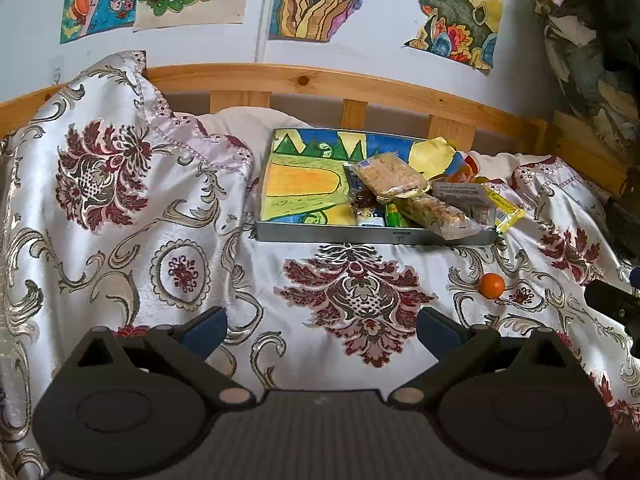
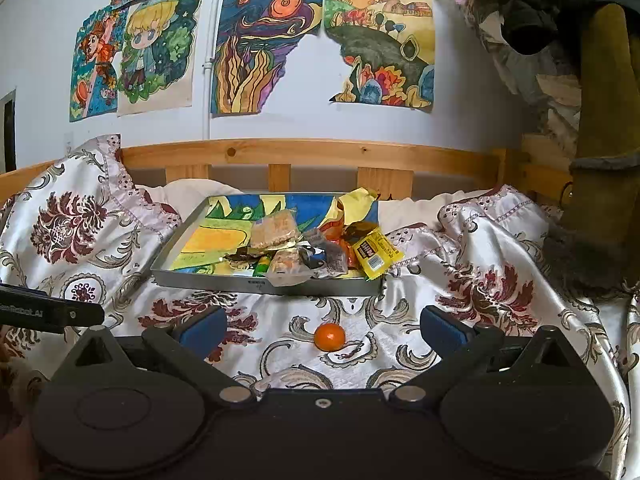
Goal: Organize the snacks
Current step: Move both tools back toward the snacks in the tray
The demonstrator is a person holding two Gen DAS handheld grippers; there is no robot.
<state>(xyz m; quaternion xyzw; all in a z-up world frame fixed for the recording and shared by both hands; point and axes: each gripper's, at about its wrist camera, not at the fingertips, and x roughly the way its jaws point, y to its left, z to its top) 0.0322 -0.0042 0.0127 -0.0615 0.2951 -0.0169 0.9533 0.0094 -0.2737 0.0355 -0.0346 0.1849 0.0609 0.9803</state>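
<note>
Bedspread (image 2: 400, 364); lone orange (image 2: 329, 336); snack tray (image 2: 304, 286)

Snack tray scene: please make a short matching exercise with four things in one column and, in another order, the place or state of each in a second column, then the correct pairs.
Things:
1. orange fruit
2. yellow packet
3. metal tray
4. right hand-held gripper

Places or states:
A. open, holding nothing
B. hangs over the tray's right end
C. alone on the patterned bedcover, outside the tray
D. holds a pile of wrapped snacks on its right side

Pairs: 1-C, 2-B, 3-D, 4-A
</note>
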